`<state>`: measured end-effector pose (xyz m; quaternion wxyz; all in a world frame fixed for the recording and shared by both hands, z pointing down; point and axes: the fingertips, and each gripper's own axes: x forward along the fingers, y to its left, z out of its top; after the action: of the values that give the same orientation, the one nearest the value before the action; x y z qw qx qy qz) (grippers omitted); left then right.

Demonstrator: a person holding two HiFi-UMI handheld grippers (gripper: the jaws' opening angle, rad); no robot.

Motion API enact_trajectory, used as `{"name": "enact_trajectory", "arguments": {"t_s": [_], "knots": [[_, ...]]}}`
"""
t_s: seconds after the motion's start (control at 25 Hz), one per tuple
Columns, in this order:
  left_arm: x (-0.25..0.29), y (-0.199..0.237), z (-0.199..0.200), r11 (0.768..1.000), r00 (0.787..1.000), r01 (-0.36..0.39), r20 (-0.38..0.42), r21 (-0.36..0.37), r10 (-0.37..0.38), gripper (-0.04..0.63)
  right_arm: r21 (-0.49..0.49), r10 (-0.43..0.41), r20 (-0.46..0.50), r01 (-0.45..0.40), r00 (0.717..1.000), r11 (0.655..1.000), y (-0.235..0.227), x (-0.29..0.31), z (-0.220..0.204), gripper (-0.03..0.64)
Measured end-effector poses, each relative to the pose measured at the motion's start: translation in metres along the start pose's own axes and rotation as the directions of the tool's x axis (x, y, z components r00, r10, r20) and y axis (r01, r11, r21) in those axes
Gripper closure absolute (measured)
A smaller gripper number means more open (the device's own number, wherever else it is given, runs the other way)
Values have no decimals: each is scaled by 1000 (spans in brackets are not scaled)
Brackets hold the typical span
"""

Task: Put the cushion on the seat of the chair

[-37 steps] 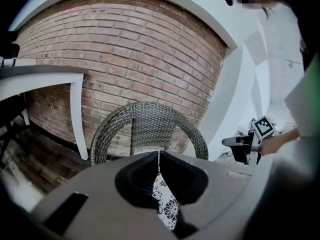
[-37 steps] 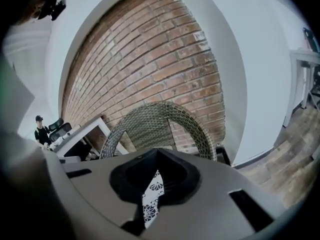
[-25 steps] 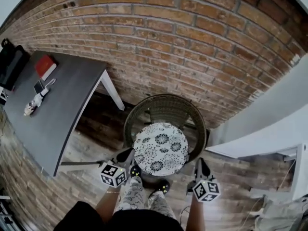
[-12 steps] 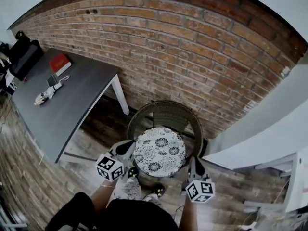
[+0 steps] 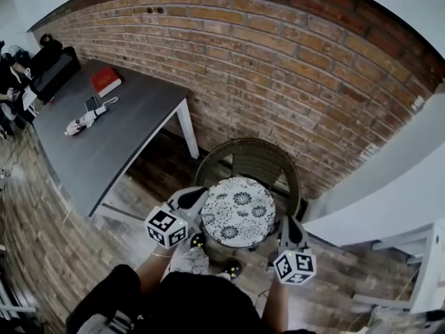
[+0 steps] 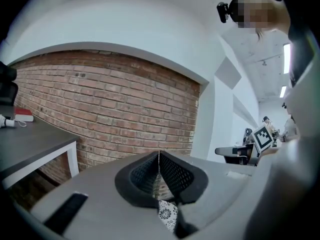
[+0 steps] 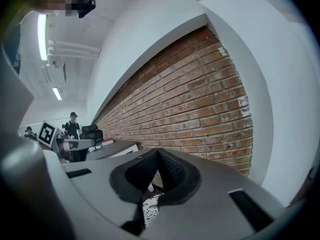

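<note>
Head view shows the round, flat cushion [image 5: 240,213] in black-and-white floral fabric held above the woven wicker tub chair [image 5: 254,160], its opposite edges pinched between the closed jaws of the left hand-held gripper [image 5: 200,211] and right hand-held gripper [image 5: 281,232].

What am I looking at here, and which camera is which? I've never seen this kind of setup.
No robot: a person holds a two-jaw gripper in each hand. The wide picture is from a camera on the person's head, looking down; the other two are from cameras on the grippers, looking along their jaws. The left gripper and right gripper each pinch an edge of the round patterned cushion, holding it over the wicker chair. The grey table beside it carries a red book and small items.
</note>
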<state>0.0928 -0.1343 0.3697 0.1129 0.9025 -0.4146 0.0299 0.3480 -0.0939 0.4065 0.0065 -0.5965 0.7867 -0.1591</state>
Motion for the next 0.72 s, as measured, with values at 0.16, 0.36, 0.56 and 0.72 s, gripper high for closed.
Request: {"name": "enact_trajectory", "arguments": {"t_s": [0.16,0.36,0.56,0.72], "knots": [[-3,-4,5,1000,1000,-1,8,16,1,586,-2,-1,7,1,1000,1000,3,-2,5,618],[-5,-5,6,999,1000,-14,3,48,14,586,-6,28,2,-28,1000,1000,11,0,6,618],[-3,-10,10,998,1000,-14,16,57,13,586,-11,39,7,-39,999,999,13,-1,9,618],[-4,-12,9,999,1000,-20,17,50,20,586,-15,48,-2,-48,999,999,12,-1,7,618]]}}
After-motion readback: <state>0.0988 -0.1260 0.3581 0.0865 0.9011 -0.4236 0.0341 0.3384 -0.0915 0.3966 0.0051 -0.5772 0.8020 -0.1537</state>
